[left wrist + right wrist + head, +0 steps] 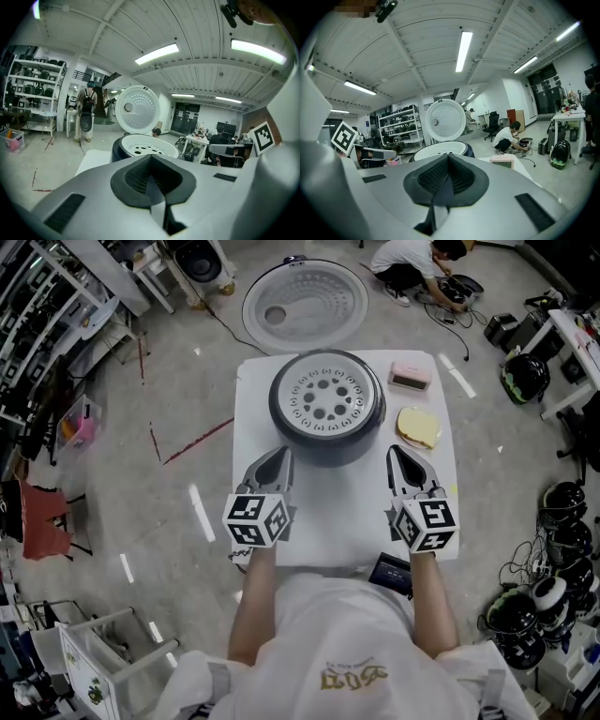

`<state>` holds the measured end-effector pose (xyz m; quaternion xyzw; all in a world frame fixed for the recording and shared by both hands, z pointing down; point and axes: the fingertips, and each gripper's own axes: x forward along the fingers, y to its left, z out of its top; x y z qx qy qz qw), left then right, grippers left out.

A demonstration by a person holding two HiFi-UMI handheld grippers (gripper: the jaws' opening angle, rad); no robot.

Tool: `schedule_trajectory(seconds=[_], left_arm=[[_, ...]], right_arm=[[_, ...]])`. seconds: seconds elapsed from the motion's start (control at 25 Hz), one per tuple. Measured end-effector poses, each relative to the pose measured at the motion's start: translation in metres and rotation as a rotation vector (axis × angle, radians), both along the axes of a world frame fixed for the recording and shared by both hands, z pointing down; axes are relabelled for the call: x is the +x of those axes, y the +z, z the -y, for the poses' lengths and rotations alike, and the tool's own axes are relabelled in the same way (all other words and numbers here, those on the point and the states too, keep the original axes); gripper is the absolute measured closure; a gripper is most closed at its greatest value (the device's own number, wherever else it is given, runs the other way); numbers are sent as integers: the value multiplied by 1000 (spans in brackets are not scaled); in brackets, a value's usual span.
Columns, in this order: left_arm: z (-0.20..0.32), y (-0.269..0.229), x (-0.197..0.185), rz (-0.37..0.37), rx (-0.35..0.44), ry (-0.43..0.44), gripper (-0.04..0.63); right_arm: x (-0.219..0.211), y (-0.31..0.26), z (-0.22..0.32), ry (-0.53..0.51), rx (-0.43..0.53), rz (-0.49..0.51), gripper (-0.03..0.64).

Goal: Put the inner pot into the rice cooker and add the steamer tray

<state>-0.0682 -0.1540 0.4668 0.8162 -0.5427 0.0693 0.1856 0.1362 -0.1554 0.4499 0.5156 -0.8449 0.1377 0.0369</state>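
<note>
On table, rice cooker holding steamer tray, left claw and right claw closed, shirt print unreadable.

A white square tabletop fills the frame's centre. A dark round rice cooker stands at its upper middle. At upper right lies a small pink rectangular box, below it a pale yellow round pad. A dark flat card sits at the lower right edge.
</note>
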Motion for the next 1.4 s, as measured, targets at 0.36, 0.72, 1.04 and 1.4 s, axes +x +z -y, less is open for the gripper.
schedule_trajectory(seconds=[0.36,0.72,1.04,1.4], left_arm=[[4,0,4,5,1,10,578],[4,-2,4,-6,-1,18,578],[6,-2,11,-9,2,23,578],[10,-4,-3,-19,-8,20,578]], right_arm=[[1,2,2,1,-5,-37,606],[-3,0,2,-9,-6,-38,606],[3,-1,5,-12,-1,-25,606],[-9,-3,7,-16,-13,-11,606]])
